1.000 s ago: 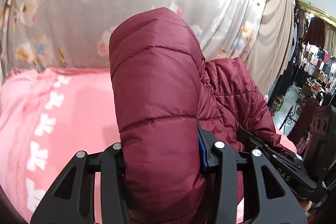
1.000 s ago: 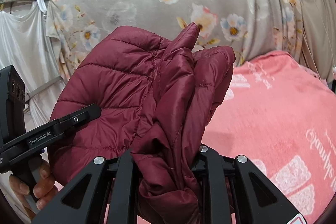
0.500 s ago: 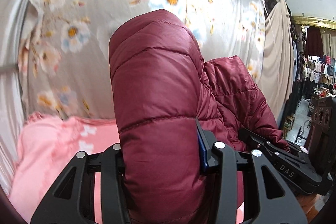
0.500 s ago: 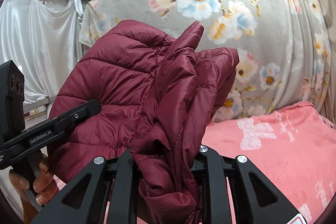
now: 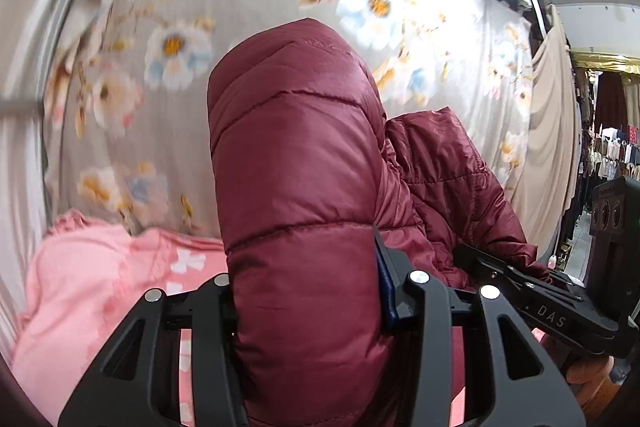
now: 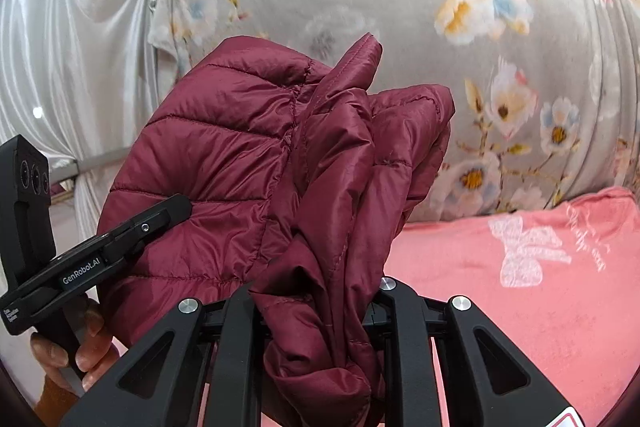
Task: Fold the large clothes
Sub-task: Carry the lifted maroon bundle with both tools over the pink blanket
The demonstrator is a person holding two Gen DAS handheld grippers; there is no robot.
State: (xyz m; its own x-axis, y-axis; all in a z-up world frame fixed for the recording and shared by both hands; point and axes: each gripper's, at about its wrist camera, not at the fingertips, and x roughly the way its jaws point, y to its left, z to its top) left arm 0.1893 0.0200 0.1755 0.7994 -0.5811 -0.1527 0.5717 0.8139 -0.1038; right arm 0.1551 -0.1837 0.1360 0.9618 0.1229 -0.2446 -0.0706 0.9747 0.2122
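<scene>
A dark red quilted puffer jacket point(image 5: 296, 187) is held up in the air between both grippers. My left gripper point(image 5: 308, 291) is shut on a thick padded roll of it, which fills the gap between the fingers. My right gripper point(image 6: 316, 303) is shut on a bunched, thinner fold of the same jacket point(image 6: 248, 163). In the left wrist view the right gripper point(image 5: 520, 291) shows at the right, against the jacket. In the right wrist view the left gripper point(image 6: 100, 255) shows at the left, held by a hand point(image 6: 76, 351).
A pink blanket with white print point(image 6: 540, 287) covers the surface below; it also lies at lower left in the left wrist view point(image 5: 100, 287). A grey floral sheet point(image 6: 460, 27) hangs behind. White drapes point(image 6: 72, 67) hang at the left, a clothes-filled room point(image 5: 608, 155) lies right.
Both grippers have carried the jacket along and slightly up, with their grips unchanged. The pink blanket has slid lower in both views and more of the floral sheet and drapes shows.
</scene>
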